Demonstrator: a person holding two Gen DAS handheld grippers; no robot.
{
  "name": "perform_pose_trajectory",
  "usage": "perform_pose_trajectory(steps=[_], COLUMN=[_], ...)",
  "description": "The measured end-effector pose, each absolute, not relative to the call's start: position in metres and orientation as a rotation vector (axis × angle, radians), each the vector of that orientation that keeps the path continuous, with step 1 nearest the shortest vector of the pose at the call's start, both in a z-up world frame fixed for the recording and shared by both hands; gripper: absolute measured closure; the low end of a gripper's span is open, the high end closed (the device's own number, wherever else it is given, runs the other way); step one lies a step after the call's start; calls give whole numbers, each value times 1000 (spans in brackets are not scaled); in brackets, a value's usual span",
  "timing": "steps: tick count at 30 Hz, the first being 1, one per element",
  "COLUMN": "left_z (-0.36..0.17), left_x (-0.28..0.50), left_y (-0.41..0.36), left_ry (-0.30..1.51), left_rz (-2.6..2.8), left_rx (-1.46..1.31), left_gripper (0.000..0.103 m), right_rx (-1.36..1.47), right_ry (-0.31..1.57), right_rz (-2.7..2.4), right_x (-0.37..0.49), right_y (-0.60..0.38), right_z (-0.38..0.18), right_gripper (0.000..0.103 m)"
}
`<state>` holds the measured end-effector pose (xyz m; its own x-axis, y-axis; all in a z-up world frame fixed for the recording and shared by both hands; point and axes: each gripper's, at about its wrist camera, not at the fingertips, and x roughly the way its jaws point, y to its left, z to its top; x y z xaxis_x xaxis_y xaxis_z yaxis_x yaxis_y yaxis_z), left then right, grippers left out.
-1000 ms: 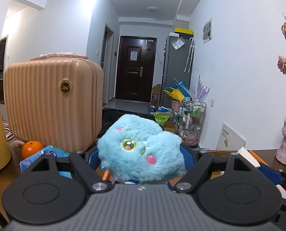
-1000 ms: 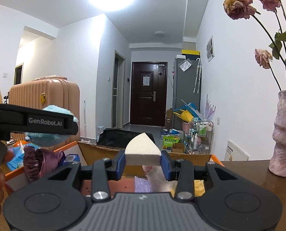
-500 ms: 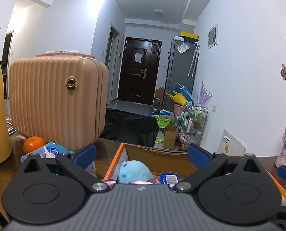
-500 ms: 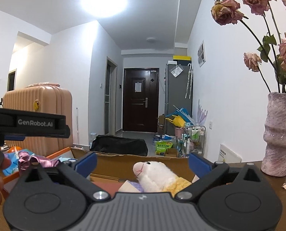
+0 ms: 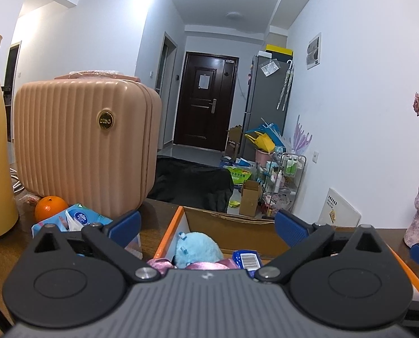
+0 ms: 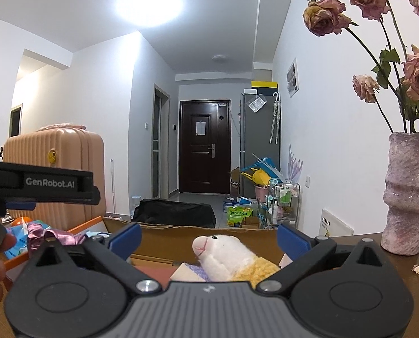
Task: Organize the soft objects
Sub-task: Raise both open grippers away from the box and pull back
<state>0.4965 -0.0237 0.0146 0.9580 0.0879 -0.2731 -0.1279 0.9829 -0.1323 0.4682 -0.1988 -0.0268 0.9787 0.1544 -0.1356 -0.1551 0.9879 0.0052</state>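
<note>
From the left wrist view, the left gripper (image 5: 208,226) stands wide open and empty above a cardboard box (image 5: 232,232) with an orange rim. A fluffy blue plush (image 5: 198,249) lies inside the box, beside pink fabric (image 5: 206,265). A peach suitcase (image 5: 82,146) and an orange (image 5: 51,207) sit to the left on the table. From the right wrist view, the right gripper (image 6: 208,236) is likewise wide open, holding nothing. Below it in the box rest a white and yellow plush (image 6: 232,259) and a pale sponge (image 6: 185,273). A vase (image 6: 406,194) of dried roses stands at right.
</note>
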Motion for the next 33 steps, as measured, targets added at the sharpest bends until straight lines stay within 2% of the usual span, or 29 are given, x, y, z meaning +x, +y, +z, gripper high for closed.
perform_pose_trajectory(steps=[33], left_z=[11], left_x=[418], left_y=[-38], left_ry=[280], left_rz=[81], left_rx=[-98], left_gripper=[0], right_rx=[2], right_ry=[131], right_rz=[86], right_x=[390], right_y=[-232], right_z=[-26], right_gripper=[0])
